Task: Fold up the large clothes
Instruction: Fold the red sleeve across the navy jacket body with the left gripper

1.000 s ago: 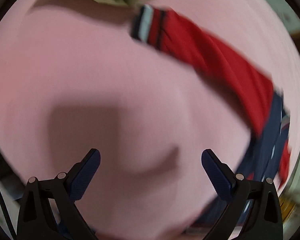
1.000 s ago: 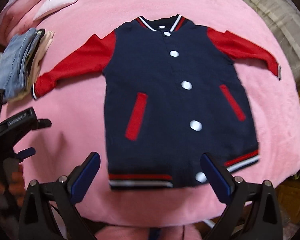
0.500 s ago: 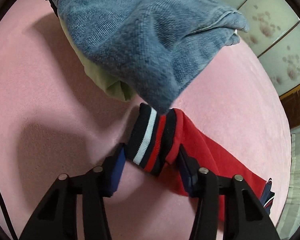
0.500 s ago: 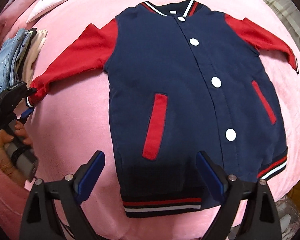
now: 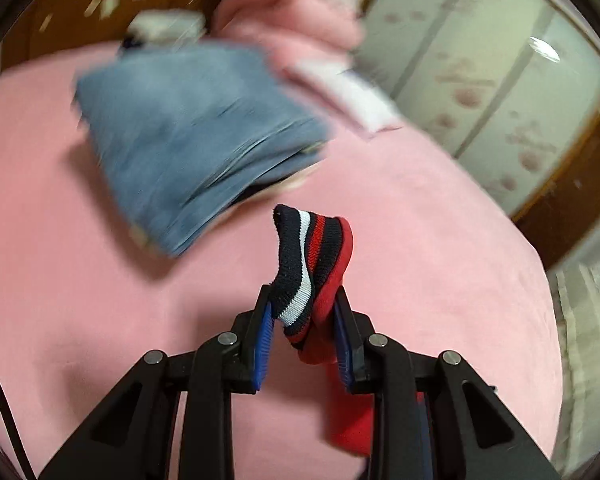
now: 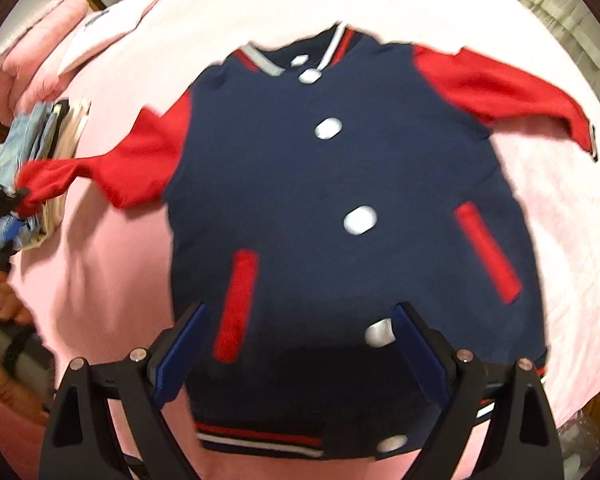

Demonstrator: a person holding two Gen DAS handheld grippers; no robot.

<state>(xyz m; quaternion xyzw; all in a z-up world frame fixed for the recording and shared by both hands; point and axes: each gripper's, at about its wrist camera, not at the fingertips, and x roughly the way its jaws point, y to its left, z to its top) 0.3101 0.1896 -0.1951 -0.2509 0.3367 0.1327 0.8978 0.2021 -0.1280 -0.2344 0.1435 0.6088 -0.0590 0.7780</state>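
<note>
A navy varsity jacket [image 6: 340, 184] with red sleeves and white snaps lies front-up, spread on the pink bed cover [image 6: 112, 264]. My left gripper [image 5: 304, 312] is shut on the striped cuff [image 5: 304, 256] of its left red sleeve [image 6: 112, 168] and holds it lifted off the bed; that gripper also shows at the left edge of the right wrist view [image 6: 8, 200]. My right gripper [image 6: 300, 340] is open and empty, hovering over the jacket's lower front, above the hem [image 6: 260, 438].
A stack of folded clothes topped with blue denim [image 5: 196, 132] lies just beyond the held cuff, also seen in the right wrist view [image 6: 36, 148]. Pink and white pillows [image 6: 112, 28] lie at the bed's head. A patterned wardrobe [image 5: 480, 80] stands behind.
My left gripper closed on the sleeve cuff and lifted it off the bed. My right gripper moved lower and closer over the jacket's hem area.
</note>
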